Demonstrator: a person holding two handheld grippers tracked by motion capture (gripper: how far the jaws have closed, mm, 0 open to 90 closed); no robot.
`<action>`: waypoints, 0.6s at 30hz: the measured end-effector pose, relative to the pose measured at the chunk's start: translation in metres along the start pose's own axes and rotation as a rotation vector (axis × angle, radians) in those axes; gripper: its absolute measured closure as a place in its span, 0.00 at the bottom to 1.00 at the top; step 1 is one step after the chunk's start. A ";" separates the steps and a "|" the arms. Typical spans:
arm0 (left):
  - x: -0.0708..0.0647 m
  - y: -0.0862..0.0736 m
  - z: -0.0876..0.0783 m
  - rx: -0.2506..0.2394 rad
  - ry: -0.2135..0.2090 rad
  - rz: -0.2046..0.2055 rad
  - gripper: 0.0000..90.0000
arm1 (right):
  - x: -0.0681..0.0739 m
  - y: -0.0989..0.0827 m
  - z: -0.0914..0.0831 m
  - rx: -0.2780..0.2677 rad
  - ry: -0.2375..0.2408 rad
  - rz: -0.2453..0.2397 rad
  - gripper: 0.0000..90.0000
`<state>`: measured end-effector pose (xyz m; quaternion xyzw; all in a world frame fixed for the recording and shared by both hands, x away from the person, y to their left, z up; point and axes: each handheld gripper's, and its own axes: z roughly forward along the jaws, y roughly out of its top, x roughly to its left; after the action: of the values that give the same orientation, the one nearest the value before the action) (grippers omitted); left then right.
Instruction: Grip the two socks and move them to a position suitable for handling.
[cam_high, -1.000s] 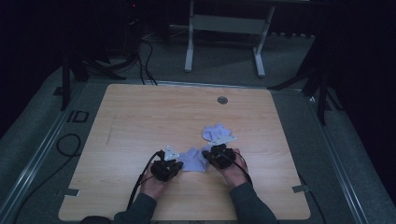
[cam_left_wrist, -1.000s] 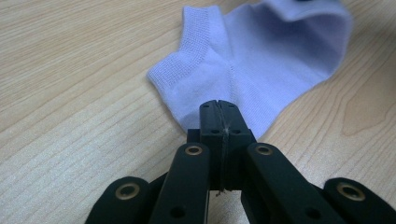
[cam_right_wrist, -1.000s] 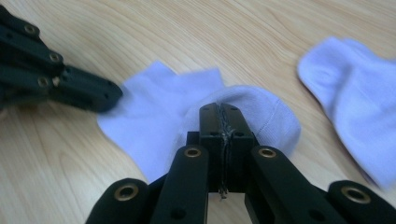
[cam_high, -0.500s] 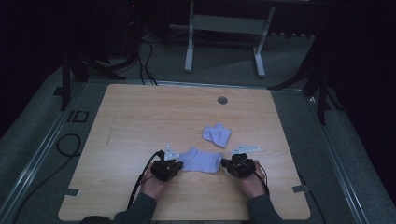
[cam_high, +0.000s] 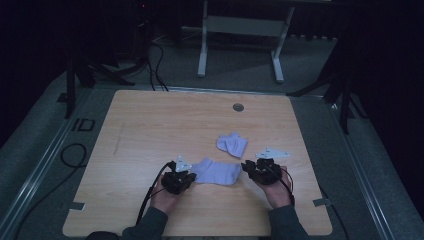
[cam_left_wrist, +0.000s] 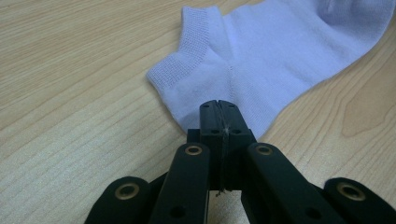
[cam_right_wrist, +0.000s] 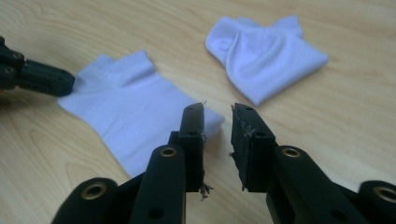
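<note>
A pale lilac sock (cam_high: 216, 171) lies flat on the wooden table (cam_high: 150, 125) between my two grippers. My left gripper (cam_high: 186, 177) is shut on the sock's (cam_left_wrist: 280, 51) edge near the cuff, its tips (cam_left_wrist: 219, 107) pressed together over the cloth. My right gripper (cam_high: 250, 169) sits at the toe end. Its jaws (cam_right_wrist: 217, 114) have just been opening and stand slightly apart with nothing between them, the sock (cam_right_wrist: 130, 107) lying just behind the left one. A second sock (cam_high: 232, 144), folded over, lies a little farther back (cam_right_wrist: 266, 56).
A round grommet hole (cam_high: 238, 107) sits near the table's far edge. A metal frame (cam_high: 240, 25) stands on the floor beyond the table. Cables (cam_high: 75, 155) run along the left side. Bare wood stretches across the left and far parts of the table.
My right gripper moved right from the middle, drawing the sock out flat, then its jaws parted at the toe end. The left gripper stayed put.
</note>
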<state>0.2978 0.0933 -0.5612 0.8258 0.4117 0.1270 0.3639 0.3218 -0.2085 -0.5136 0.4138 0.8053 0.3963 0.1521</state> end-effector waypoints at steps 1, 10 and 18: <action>0.000 0.000 0.000 -0.002 0.000 -0.003 1.00 | 0.001 0.002 0.000 -0.002 0.002 -0.003 0.81; 0.000 0.000 0.000 -0.003 0.000 -0.008 1.00 | 0.018 0.000 0.019 0.068 0.008 -0.076 0.86; 0.000 -0.001 0.000 -0.007 -0.005 -0.018 1.00 | 0.010 -0.021 0.033 0.172 -0.042 -0.082 0.94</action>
<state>0.2974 0.0940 -0.5618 0.8212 0.4178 0.1230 0.3688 0.3225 -0.1911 -0.5501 0.4001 0.8494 0.3103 0.1491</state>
